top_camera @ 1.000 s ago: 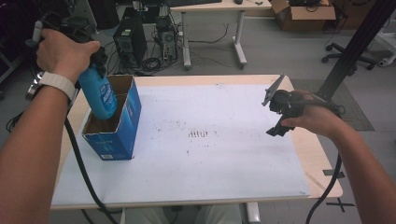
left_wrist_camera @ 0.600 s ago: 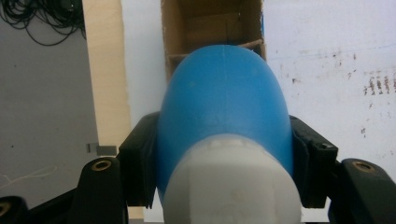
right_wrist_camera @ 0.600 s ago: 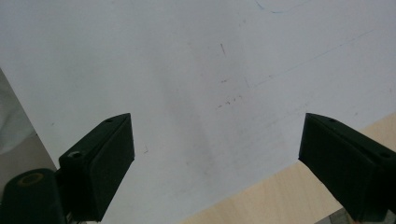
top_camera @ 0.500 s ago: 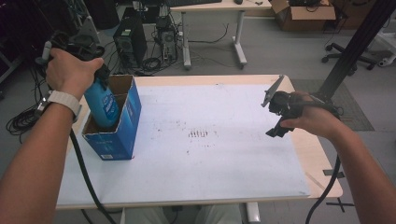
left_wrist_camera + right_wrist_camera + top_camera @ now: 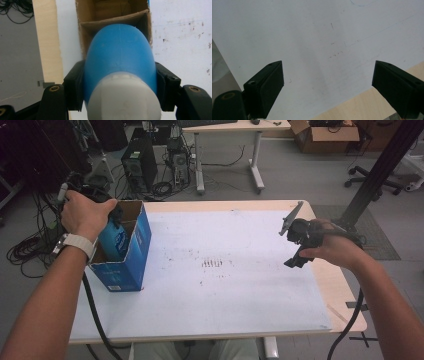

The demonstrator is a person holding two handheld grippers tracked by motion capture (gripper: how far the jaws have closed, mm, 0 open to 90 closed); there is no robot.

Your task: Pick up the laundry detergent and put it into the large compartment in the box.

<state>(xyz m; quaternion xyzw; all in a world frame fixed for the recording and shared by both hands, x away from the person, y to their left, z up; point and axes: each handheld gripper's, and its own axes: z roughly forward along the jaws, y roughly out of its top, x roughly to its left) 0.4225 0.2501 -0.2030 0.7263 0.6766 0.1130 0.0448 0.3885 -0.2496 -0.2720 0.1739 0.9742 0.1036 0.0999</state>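
- High view: the left gripper (image 5: 102, 207), mostly covered by the person's left hand (image 5: 86, 213), holds a rounded blue plastic bottle (image 5: 115, 240) part way down inside an open blue cardboard box (image 5: 131, 262), directly below the gripper.
- Left gripper view: its 2 black jaws are clamped on the 2 sides of the blue bottle (image 5: 120, 57), just ahead of the bottle's white plastic end (image 5: 123, 97), which lies nearest the camera.
- Beyond the bottle's rounded far end, brown cardboard partitions (image 5: 112, 18) cross the box interior; the wall of the box stands close on each side of the bottle, and whether bottle and cardboard touch cannot be told.
- The box carries white printing on its blue outer face, and the bottle has a white label, but both are too small to read.
- The box stands at the near left corner of a pale wooden table (image 5: 340, 285) overlaid with a white sheet (image 5: 225, 285), which bears small dark marks near its middle, well to the side of the left gripper.
- The right gripper (image 5: 295, 237) is held in the person's right hand (image 5: 332, 247) above the far right of the sheet, well apart from the box.
- Right gripper view: its 2 jaws stand wide apart with nothing between them, over the white sheet (image 5: 312, 45) and the bare table edge (image 5: 362, 105).
- Past the table, beyond both grippers, are computer towers (image 5: 137, 167), coiled cables (image 5: 25, 247), a second desk (image 5: 227, 140) and a cardboard carton (image 5: 325, 130) on the grey floor.
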